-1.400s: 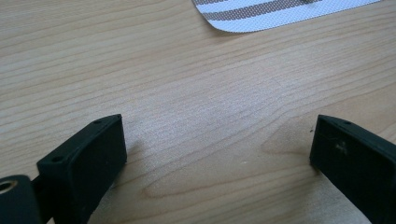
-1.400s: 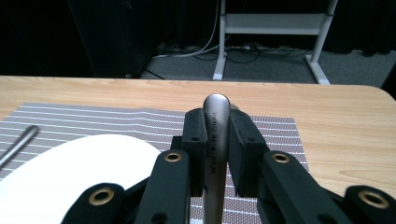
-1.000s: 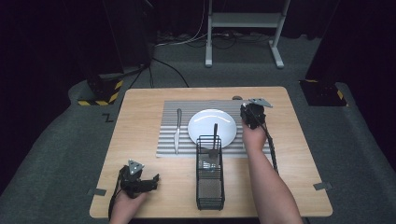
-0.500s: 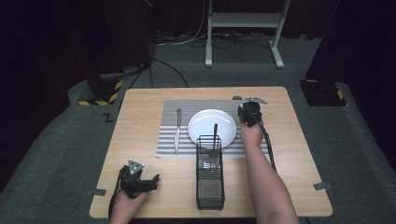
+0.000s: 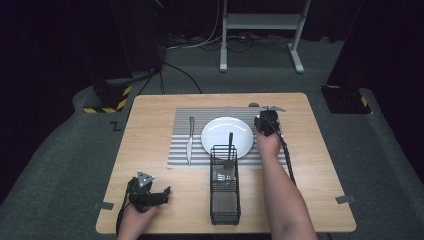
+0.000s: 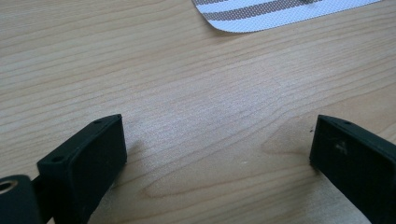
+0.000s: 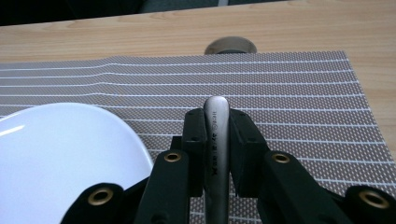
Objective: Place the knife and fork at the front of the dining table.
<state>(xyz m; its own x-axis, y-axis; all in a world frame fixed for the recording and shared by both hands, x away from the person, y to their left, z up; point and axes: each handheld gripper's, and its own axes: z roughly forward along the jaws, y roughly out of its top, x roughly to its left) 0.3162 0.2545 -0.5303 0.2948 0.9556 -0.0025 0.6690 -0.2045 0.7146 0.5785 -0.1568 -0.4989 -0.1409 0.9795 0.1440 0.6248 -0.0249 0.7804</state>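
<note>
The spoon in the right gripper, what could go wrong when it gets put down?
The right gripper pinches only the handle of the spoon, so it might swing or slip as it comes down. The plate sits very close on one side, so the spoon could clink its rim or land partly on it instead of flat on the mat.

Left tool [image 6: 219,154] jaws apart, wooden table [image 6: 187,93], striped placemat [image 6: 280,11] corner
</note>
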